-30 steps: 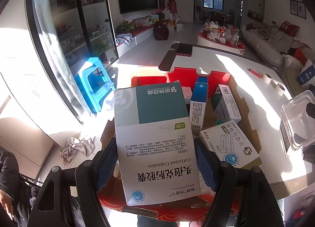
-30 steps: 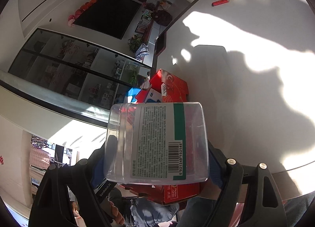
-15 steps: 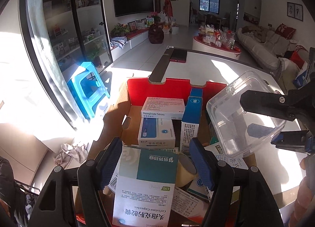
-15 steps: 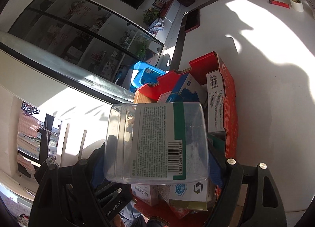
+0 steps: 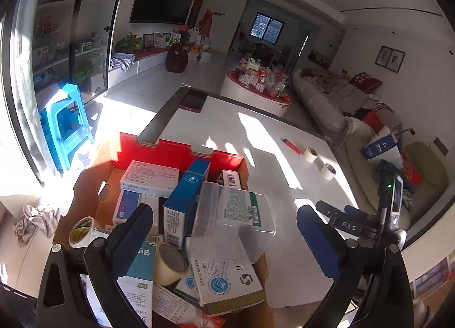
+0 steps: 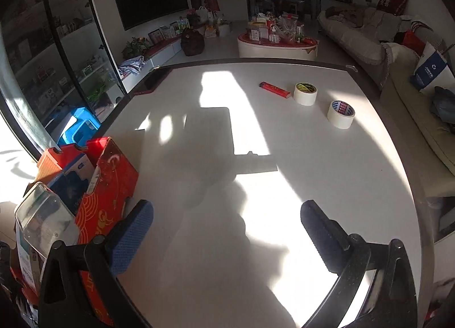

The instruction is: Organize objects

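both grippers let go over the red carton

the left gripper (image 5: pixel 224 231) is opening, its jaws wide with nothing pressed between them, above the red carton (image 5: pixel 176 151) on the counter (image 6: pixel 256 157). a clear plastic box (image 5: pixel 233 225) lies tilted on the medicine boxes (image 5: pixel 150 177) inside the carton. the right gripper (image 6: pixel 224 225) is opening too, empty, just right of the carton over bare counter.

You see a clear glossy plastic tub (image 5: pixel 233 222) among printed card packs — in a corrugated box (image 5: pixel 93 185) on a smooth matt table (image 6: pixel 256 157).
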`<state>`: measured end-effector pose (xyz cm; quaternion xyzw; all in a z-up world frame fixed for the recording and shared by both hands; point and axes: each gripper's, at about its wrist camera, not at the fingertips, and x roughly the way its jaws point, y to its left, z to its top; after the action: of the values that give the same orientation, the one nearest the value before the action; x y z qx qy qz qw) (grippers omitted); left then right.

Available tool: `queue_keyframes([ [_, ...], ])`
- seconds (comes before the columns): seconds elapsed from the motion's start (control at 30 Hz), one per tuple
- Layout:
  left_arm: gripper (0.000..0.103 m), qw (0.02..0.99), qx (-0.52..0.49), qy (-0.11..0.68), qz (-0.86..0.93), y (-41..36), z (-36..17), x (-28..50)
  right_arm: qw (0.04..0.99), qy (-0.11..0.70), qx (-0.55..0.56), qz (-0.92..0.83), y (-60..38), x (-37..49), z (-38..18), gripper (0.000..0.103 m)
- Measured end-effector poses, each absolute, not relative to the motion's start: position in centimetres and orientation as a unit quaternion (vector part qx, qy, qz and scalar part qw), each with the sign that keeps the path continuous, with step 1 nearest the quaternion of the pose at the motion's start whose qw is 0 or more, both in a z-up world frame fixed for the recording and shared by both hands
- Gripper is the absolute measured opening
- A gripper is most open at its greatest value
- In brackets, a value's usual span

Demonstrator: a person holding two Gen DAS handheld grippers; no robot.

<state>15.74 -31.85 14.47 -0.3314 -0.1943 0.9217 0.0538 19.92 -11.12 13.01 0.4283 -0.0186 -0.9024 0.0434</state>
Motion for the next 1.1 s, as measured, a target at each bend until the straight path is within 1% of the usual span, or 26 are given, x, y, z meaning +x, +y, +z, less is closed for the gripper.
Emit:
queue_keyframes([
  [0.07, 0.103, 0.116, -0.328, -0.246, 0.905, -31.7, 14.9, 15.3, 0.003, -0.015, 0.436, -0.9, -8.2, 19.0, 10.6, 0.103],
  [0.13, 0.103, 0.157, -0.332, -0.276, 0.888, -31.3, 15.2, 14.8, -0.031, -0.019, 0.449, -0.893, -5.3, 18.2, 8.7, 0.103],
  [0.23, 0.103, 0.2, -0.326, -0.296, 0.875, -30.1, 15.7, 14.6, -0.043, -0.029, 0.455, -0.889, -2.8, 17.2, 7.1, 0.103],
  [0.3, 0.103, 0.242, -0.316, -0.311, 0.863, -29.0, 16.0, 14.4, -0.058, -0.01, 0.454, -0.889, -2.1, 16.8, 6.5, 0.103],
  [0.37, 0.103, 0.288, -0.312, -0.331, 0.843, -27.9, 16.1, 14.0, -0.039, -0.022, 0.454, -0.89, -1.5, 16.2, 6.4, 0.103],
  [0.5, 0.103, 0.382, -0.304, -0.392, 0.78, -26.0, 16.1, 13.2, -0.027, -0.009, 0.454, -0.891, -1.4, 14.8, 6.3, 0.103],
  [0.63, 0.103, 0.45, -0.3, -0.461, 0.704, -24.7, 15.8, 12.3, -0.026, -0.008, 0.454, -0.891, -1.3, 13.9, 6.4, 0.103],
  [0.77, 0.103, 0.478, -0.3, -0.531, 0.632, -24.2, 15.1, 11.4, -0.027, -0.008, 0.454, -0.891, -1.3, 14.0, 6.4, 0.103],
  [0.87, 0.103, 0.48, -0.299, -0.552, 0.613, -24.1, 14.8, 11.5, -0.027, -0.008, 0.454, -0.891, -1.3, 14.0, 6.4, 0.103],
  [0.97, 0.103, 0.462, -0.314, -0.539, 0.63, -23.4, 14.8, 11.7, -0.027, -0.008, 0.454, -0.891, -1.3, 14.0, 6.4, 0.103],
  [1.1, 0.103, 0.388, -0.363, -0.483, 0.695, -21.8, 14.3, 12.1, -0.027, -0.008, 0.454, -0.891, -1.3, 14.0, 6.4, 0.103],
])
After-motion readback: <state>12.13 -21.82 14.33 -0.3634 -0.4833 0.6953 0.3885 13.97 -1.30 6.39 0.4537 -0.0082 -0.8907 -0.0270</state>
